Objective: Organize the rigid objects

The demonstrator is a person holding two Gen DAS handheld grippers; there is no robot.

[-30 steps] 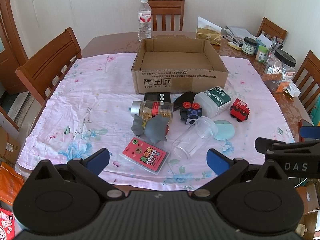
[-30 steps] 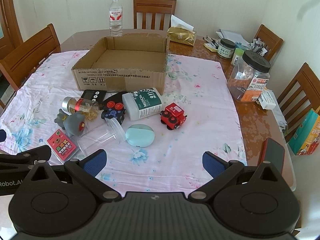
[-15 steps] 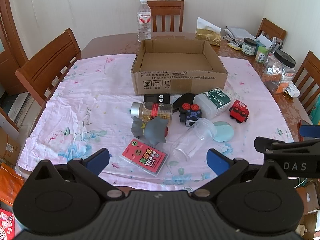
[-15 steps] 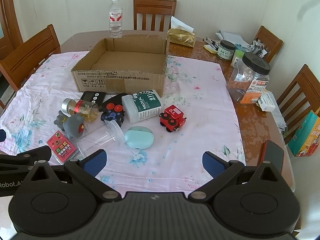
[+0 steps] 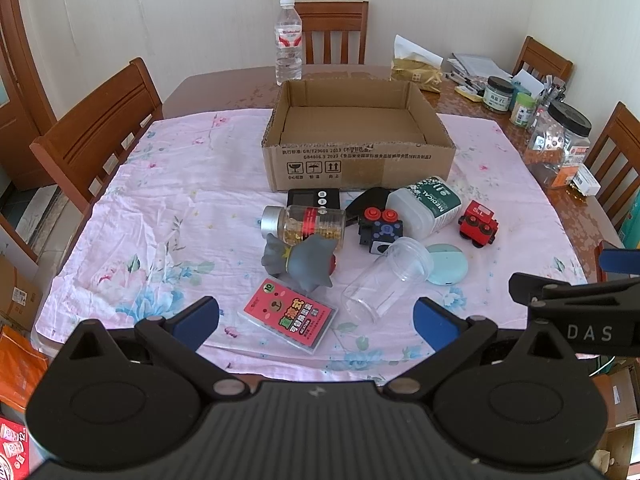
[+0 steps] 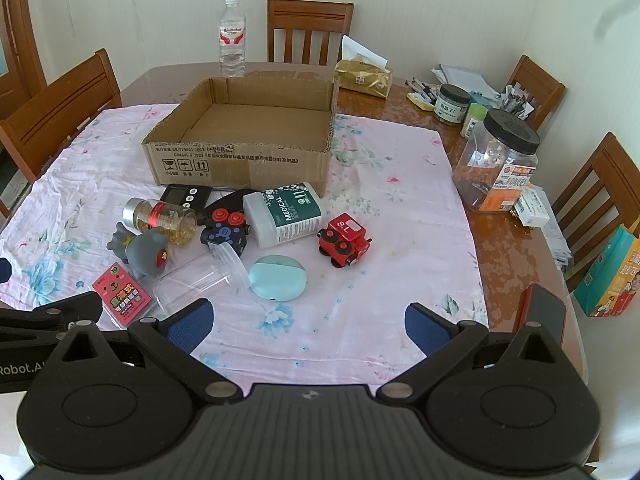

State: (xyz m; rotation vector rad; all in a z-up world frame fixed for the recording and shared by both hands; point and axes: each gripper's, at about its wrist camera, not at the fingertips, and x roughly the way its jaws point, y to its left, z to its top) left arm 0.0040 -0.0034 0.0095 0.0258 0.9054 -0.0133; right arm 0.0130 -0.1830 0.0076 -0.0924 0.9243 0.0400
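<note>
We hold our left gripper (image 5: 316, 316) and right gripper (image 6: 306, 322) spread wide, empty, near the cluttered pile; the clear plastic jar (image 5: 386, 274) lies just beyond, the open brown cardboard box (image 5: 356, 136) farther.

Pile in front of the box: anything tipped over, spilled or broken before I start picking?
Nothing spilled or visibly broken. Three containers lie on their sides: the clear jar, the capsule bottle with its cap on, and the white medical bottle. The grey toy leans against the capsule bottle. The cardboard box holds nothing.

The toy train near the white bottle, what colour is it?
Red toy train with black wheels; right wrist view.
</note>
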